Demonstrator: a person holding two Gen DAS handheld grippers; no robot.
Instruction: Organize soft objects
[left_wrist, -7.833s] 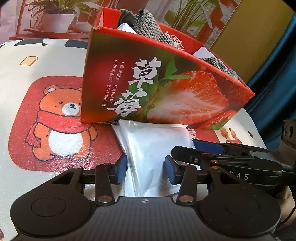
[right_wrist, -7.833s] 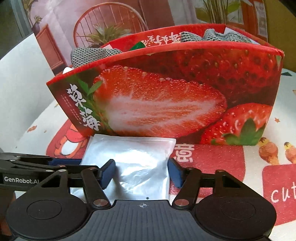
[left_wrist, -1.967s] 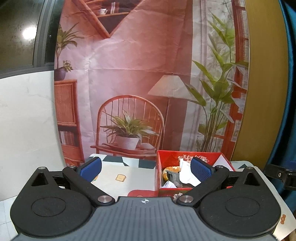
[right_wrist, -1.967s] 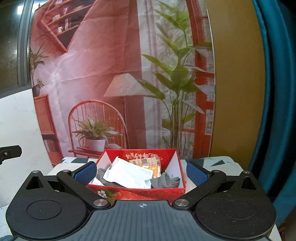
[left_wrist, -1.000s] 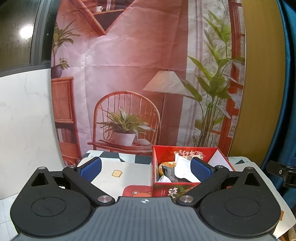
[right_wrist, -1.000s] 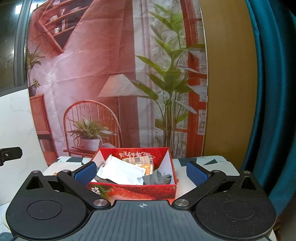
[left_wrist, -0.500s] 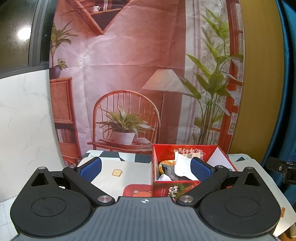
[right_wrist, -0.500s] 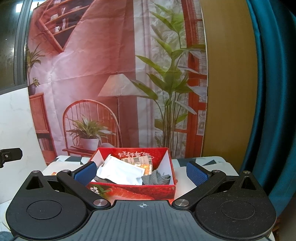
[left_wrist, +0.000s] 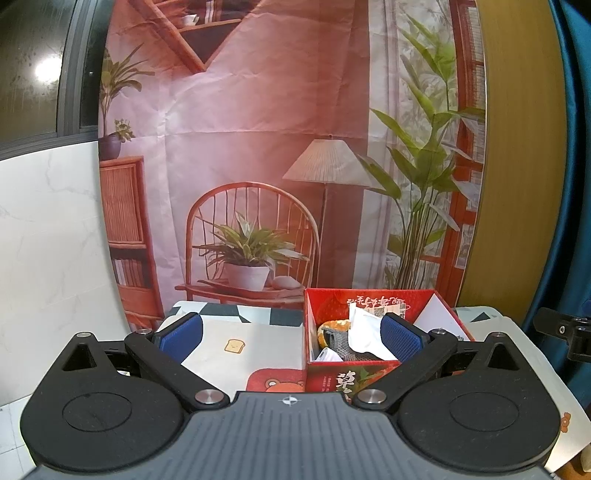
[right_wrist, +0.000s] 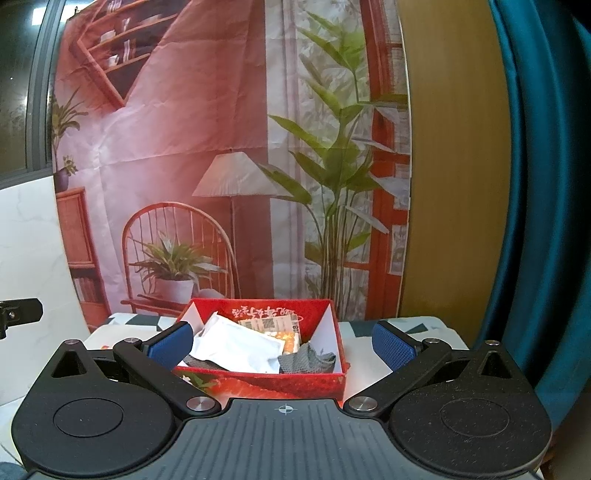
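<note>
A red strawberry-print box (left_wrist: 373, 376) (right_wrist: 295, 386) stands on the table. Inside lie a white plastic pouch (right_wrist: 240, 349) (left_wrist: 364, 334), a grey knitted cloth (right_wrist: 306, 362) (left_wrist: 341, 345), a printed packet (right_wrist: 269, 325) and an orange soft item (left_wrist: 334, 326). My left gripper (left_wrist: 290, 334) is open and empty, held back from the table, left of the box. My right gripper (right_wrist: 282, 343) is open and empty, held back in front of the box.
The table wears a cartoon cloth with a bear patch (left_wrist: 277, 382) and a toast print (left_wrist: 234, 346). A printed backdrop (left_wrist: 258, 147) hangs behind, a teal curtain (right_wrist: 535, 184) to the right. The right gripper's tip (left_wrist: 565, 332) shows at the left wrist view's right edge.
The pouch that lay before the box 7.8 s ago now lies inside it. Both grippers have pulled back and opened wide. Over the last second the views have barely shifted.
</note>
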